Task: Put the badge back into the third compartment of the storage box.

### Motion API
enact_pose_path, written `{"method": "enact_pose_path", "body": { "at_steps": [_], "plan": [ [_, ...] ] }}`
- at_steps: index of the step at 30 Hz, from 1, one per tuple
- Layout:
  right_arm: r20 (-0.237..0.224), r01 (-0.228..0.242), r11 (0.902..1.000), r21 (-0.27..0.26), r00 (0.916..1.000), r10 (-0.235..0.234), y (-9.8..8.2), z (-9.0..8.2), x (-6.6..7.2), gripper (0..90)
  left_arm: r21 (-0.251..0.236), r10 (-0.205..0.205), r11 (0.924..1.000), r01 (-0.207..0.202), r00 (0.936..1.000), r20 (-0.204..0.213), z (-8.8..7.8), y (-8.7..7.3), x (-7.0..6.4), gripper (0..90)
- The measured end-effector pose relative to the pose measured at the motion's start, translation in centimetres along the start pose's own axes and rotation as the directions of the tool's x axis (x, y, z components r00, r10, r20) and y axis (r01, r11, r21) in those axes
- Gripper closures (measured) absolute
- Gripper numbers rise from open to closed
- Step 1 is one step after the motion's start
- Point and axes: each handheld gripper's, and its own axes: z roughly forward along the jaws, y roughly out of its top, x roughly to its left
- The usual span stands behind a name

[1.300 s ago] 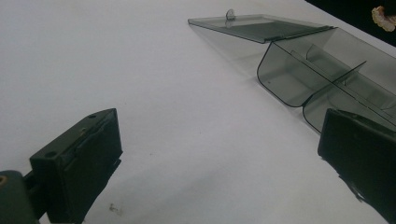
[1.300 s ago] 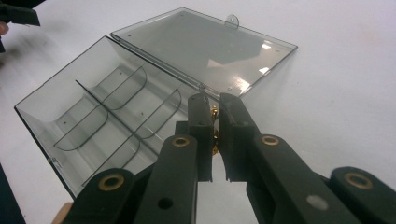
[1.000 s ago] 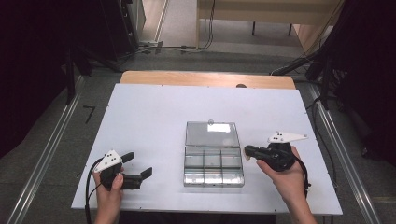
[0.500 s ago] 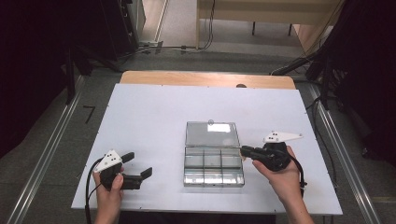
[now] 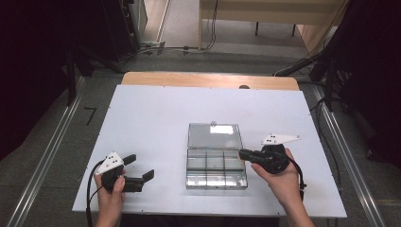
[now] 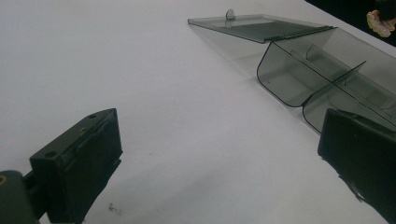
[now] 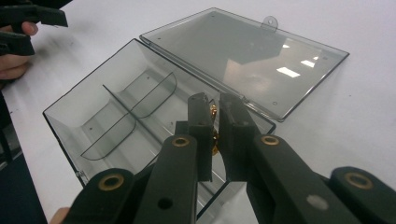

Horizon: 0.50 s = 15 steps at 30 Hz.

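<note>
Item: our right gripper (image 7: pixel 215 122), jaws clamped on a small gold-coloured metal piece (image 7: pixel 214 125) over the clear smoke-grey plastic compartment box (image 5: pixel 216 166); left gripper (image 5: pixel 140 169) open; risk: the piece slipping into the wrong compartment.

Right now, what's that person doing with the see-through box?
A person holds a gripper in each hand at a white table. The right gripper is shut on a small gold-coloured thing and holds it over the clear plastic box, whose lid lies open behind it. The box's compartments look empty. The left gripper waits open, apart from the box.
</note>
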Motion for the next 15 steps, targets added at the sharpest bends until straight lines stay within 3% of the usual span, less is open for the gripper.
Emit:
{"method": "enact_pose_path", "body": {
  "at_steps": [15],
  "plan": [
    [-0.019, -0.007, 0.9997, 0.023, 0.9998, 0.007, -0.2, 1.3, 0.2, 82.3, -0.001, 0.0, 1.0, 0.0, 1.0, 0.002, 0.0, 0.0, 0.0, 0.0]
  ]
}}
